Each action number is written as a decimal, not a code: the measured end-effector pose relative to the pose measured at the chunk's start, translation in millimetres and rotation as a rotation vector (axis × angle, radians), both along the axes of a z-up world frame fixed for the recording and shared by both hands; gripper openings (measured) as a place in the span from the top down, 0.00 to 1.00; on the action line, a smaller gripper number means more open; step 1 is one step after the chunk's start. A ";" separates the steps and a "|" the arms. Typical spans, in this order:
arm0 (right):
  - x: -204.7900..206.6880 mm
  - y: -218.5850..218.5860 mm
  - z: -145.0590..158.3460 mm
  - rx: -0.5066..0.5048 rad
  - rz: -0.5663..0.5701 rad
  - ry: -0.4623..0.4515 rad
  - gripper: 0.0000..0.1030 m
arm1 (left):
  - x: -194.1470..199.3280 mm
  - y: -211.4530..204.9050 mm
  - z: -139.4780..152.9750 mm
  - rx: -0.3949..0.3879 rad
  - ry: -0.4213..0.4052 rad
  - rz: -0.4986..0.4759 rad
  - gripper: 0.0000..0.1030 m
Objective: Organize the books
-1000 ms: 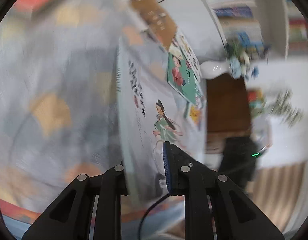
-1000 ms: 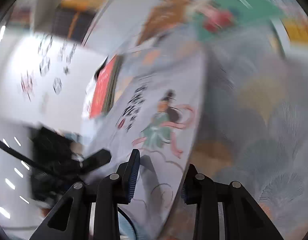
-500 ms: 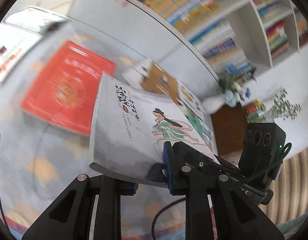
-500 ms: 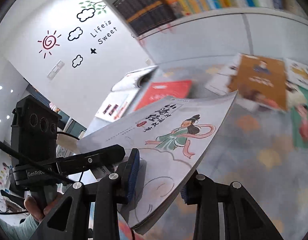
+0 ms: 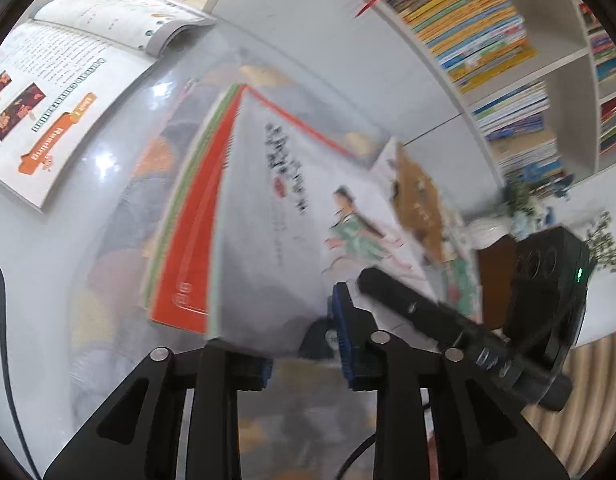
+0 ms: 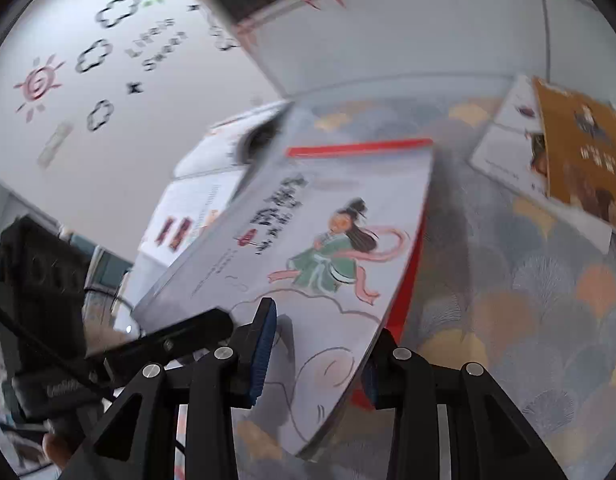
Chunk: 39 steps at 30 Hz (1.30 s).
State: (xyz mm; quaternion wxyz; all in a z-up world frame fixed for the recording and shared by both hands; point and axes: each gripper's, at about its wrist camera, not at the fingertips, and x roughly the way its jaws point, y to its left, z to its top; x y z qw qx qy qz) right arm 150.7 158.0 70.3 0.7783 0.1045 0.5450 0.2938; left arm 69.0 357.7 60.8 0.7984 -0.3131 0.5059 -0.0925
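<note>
A grey-white picture book [image 5: 291,216] with a green-robed figure on its cover is held by both grippers, one on each side of its near edge. It hangs low over a red book [image 5: 191,240] on the patterned table. It also shows in the right wrist view [image 6: 308,248] above the red book [image 6: 408,280]. My left gripper [image 5: 303,344] is shut on the picture book. My right gripper [image 6: 320,352] is shut on its other side.
An open textbook [image 5: 63,80] lies at the left, also in the right wrist view [image 6: 211,184]. A brown book [image 6: 584,152] on white sheets lies at the right. Full bookshelves [image 5: 488,28] stand behind the table [image 6: 528,300].
Both grippers have carried the picture book left, over the red book, and lowered it close above the red cover.
</note>
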 end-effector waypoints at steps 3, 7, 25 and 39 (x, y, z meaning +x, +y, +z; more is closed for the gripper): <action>11.6 1.6 -19.8 -0.021 -0.036 0.067 0.66 | -6.5 12.3 -13.8 0.017 0.047 0.022 0.76; 15.7 1.2 -29.4 -0.030 -0.048 0.087 0.65 | -30.0 33.6 -28.8 -0.025 0.080 0.075 0.76; -58.4 -116.3 -42.8 -0.094 -0.251 0.216 0.52 | -53.4 -63.2 3.8 0.131 0.001 -0.253 0.69; -58.2 -279.4 -11.3 -0.142 -0.465 0.172 0.50 | 15.3 -187.0 30.3 0.138 -0.060 -0.397 0.69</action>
